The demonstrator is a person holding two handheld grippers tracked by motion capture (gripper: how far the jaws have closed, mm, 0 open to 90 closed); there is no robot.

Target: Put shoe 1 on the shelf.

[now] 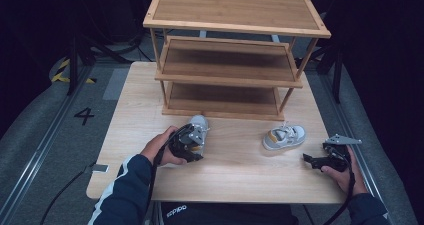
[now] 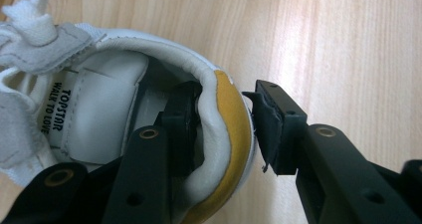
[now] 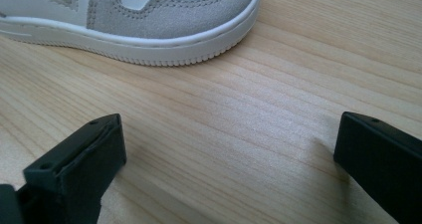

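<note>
"TOPSTAR WALK TO LOVE", shoe insole [image 2: 94, 119]

Matt pale wood table [image 1: 235, 172], smooth white leather and grey suede shoe [image 2: 164, 74]

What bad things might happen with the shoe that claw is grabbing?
1. The left claw pinches just the soft heel rim of the shoe, one jaw inside and one outside. The outer pad looks barely on it, so the shoe might slip out or tip when lifted.
2. The rack stands right behind that shoe, so a lift could bump its bottom shelf.
3. The loose laces might snag.
</note>
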